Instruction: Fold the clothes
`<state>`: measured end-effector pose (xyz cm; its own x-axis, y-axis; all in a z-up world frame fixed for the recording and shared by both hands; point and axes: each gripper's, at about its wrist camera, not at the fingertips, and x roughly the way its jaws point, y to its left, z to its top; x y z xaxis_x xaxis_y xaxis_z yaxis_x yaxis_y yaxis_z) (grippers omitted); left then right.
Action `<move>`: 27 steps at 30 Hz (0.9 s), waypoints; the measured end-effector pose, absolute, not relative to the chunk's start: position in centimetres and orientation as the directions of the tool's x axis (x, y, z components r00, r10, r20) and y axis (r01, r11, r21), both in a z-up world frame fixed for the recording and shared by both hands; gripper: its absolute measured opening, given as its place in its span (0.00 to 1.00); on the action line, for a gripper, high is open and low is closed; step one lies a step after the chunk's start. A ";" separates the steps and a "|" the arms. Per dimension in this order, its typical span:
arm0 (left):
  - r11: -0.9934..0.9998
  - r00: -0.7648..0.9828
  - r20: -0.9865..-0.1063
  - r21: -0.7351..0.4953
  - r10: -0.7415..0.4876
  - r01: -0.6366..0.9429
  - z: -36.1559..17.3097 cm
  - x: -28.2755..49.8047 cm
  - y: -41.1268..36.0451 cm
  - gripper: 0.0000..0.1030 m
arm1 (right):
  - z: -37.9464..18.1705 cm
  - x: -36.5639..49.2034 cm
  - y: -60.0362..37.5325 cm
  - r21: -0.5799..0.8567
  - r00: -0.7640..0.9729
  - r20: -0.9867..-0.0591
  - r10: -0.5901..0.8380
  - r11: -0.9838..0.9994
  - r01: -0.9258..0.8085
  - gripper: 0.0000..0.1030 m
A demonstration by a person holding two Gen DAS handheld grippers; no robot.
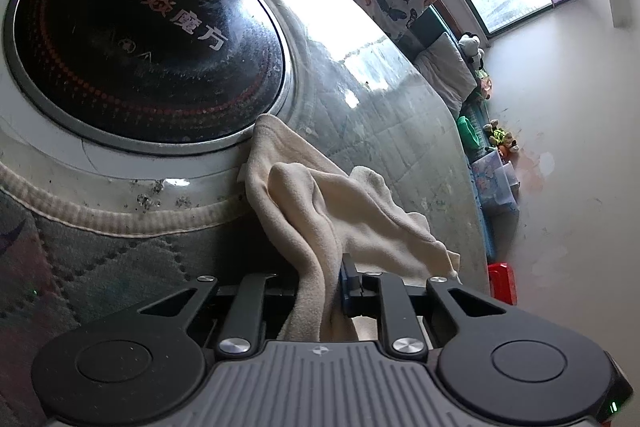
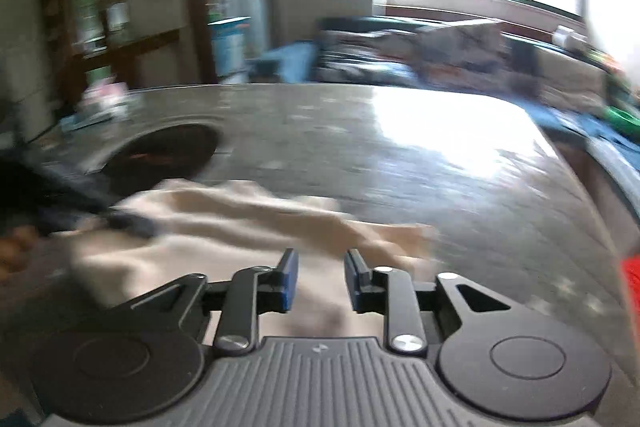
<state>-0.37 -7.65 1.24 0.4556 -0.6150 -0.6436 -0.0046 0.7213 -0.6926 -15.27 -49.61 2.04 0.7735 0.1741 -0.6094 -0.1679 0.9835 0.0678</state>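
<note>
The left claw (image 1: 320, 279) is pinching a rumpled cream fleece cloth (image 1: 320, 203) bunched on the glossy grey table (image 1: 400, 131), while the right claw (image 2: 321, 277) is hovering parted and empty, so any neat fold is looking unfinished.

One cream cloth (image 1: 320, 211), one hob (image 1: 144, 39)

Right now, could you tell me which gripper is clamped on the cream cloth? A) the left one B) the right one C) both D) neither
A: the left gripper has the cream cloth pinched between its fingers, while the right gripper hangs open above the cloth with nothing between its fingers.
</note>
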 end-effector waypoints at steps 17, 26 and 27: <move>0.795 0.482 -0.681 -0.604 -0.552 0.057 2.2 -0.6 -9.1 0.18 | -1.3 -13.5 -53.9 0.250 0.771 -0.603 0.205 0.966 -0.061 0.11; 0.830 0.500 -0.670 -0.510 -0.548 0.227 4.6 -0.1 -14.1 0.16 | 2.4 -15.6 -54.5 0.214 0.839 -0.519 0.162 0.975 -0.055 0.09; 0.828 0.497 -0.668 -0.505 -0.554 0.244 4.8 0.1 -14.9 0.16 | 2.9 -15.8 -54.9 0.206 0.846 -0.512 0.148 0.977 -0.046 0.09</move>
<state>0.11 -14.89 4.78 0.4969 -0.5540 -0.6679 0.2436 0.8278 -0.5054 -15.77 -54.89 2.89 0.8461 0.1482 -0.5120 -0.0464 0.9774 0.2063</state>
